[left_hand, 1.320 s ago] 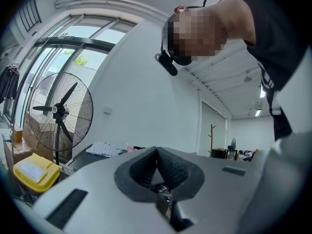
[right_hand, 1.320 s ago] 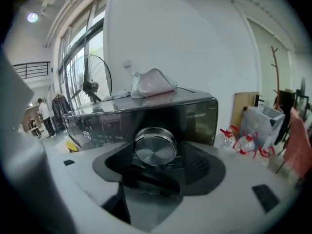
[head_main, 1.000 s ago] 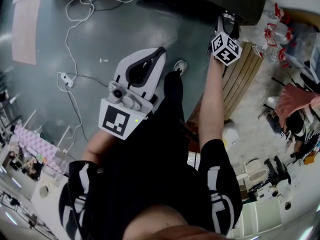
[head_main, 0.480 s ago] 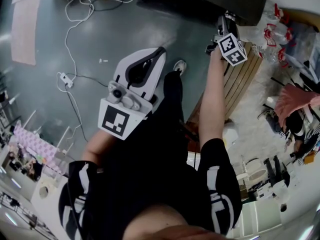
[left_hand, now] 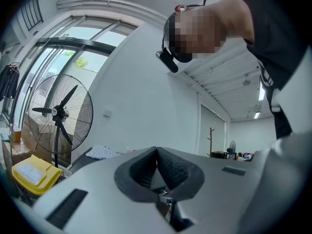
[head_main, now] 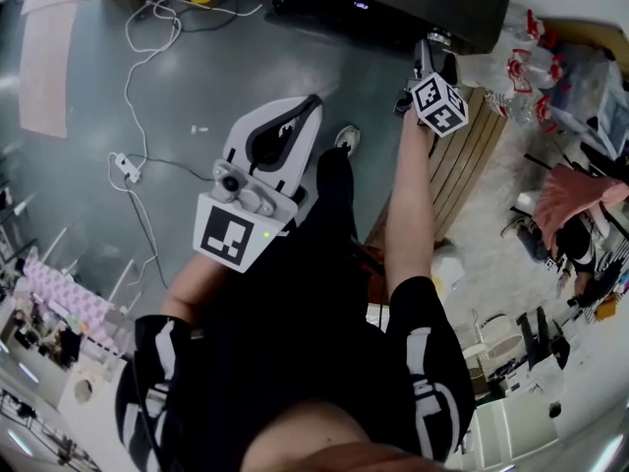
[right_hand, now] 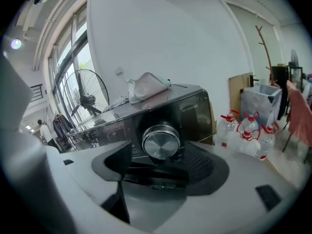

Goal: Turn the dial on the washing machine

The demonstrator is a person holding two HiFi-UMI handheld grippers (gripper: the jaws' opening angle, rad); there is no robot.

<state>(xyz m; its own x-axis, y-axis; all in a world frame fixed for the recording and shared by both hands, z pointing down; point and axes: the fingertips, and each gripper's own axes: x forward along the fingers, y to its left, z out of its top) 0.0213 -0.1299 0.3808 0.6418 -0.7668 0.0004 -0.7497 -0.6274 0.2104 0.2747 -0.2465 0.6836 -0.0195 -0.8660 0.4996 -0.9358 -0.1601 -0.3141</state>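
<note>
Rolled a little since a moment ago, my right tongs (head_main: pixel 433 59) show their marker cube at a new tilt against the washing machine (head_main: pixel 393 3). Their jaws have just been opening and now stand wide apart, with the dial (right_hand: pixel 161 142) between them and neither pad pressing on it. My left tongs (head_main: pixel 311 108) have kept their place in front of my body, jaws closed together on nothing.

The floor (head_main: pixel 226 57) is smooth, grey and shiny, with a white cable (head_main: pixel 133 91) trailing across it. Wooden slats (head_main: pixel 482 155) stand beside the machine. The room has white walls, tall windows (right_hand: pixel 73 67) and a big standing fan (left_hand: pixel 58 113). Water bottles (right_hand: pixel 246 130) with red caps crowd the floor to the machine's right, and a crumpled cloth (right_hand: pixel 148 87) lies on its top.

The dial is a round silver knob on the machine's dark front panel. Its flat face points straight at my right tongs. Being round, its only axis runs out from the panel, along the line of the jaws.
</note>
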